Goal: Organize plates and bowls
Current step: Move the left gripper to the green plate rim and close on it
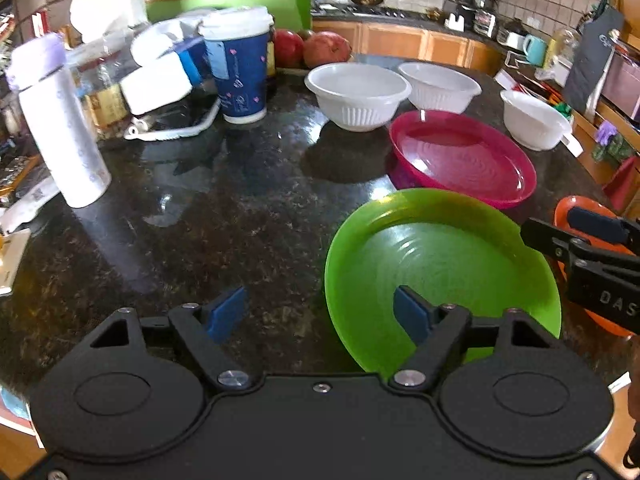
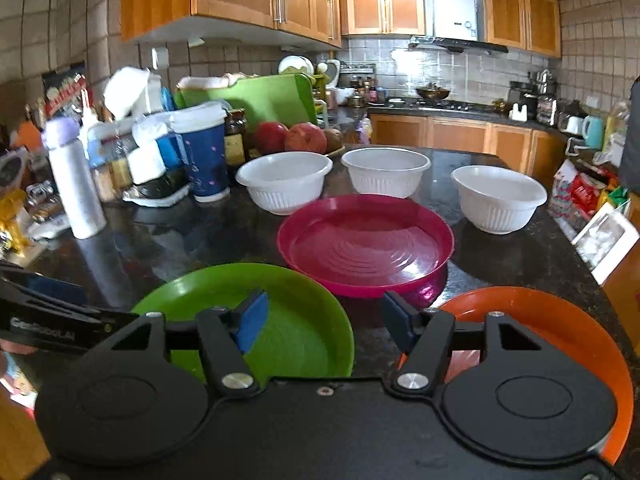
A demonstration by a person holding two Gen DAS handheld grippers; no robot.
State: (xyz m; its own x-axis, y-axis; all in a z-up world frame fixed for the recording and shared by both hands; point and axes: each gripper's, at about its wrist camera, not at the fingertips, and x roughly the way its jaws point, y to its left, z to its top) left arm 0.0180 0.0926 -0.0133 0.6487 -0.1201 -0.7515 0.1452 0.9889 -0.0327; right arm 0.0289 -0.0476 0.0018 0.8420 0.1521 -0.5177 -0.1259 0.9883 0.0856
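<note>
On the dark stone counter lie a green plate point(image 1: 440, 264) point(image 2: 288, 320), a magenta plate point(image 1: 464, 156) point(image 2: 364, 240) behind it and an orange plate point(image 2: 552, 320) point(image 1: 568, 212) to the right. Three white bowls point(image 1: 356, 94) point(image 1: 440, 84) point(image 1: 534, 118) stand in a row behind them, also in the right wrist view point(image 2: 286, 180) point(image 2: 386, 170) point(image 2: 498, 196). My left gripper point(image 1: 320, 314) is open and empty at the green plate's left rim, its right finger over the plate. My right gripper point(image 2: 324, 322) is open and empty, between the green and orange plates.
Clutter fills the counter's left: a white bottle point(image 1: 60, 128), a blue paper cup point(image 1: 240, 68), boxes and bags, red fruit point(image 1: 324, 48), a green board point(image 2: 272, 96). The counter's right edge drops off by packets and a box point(image 2: 600, 236).
</note>
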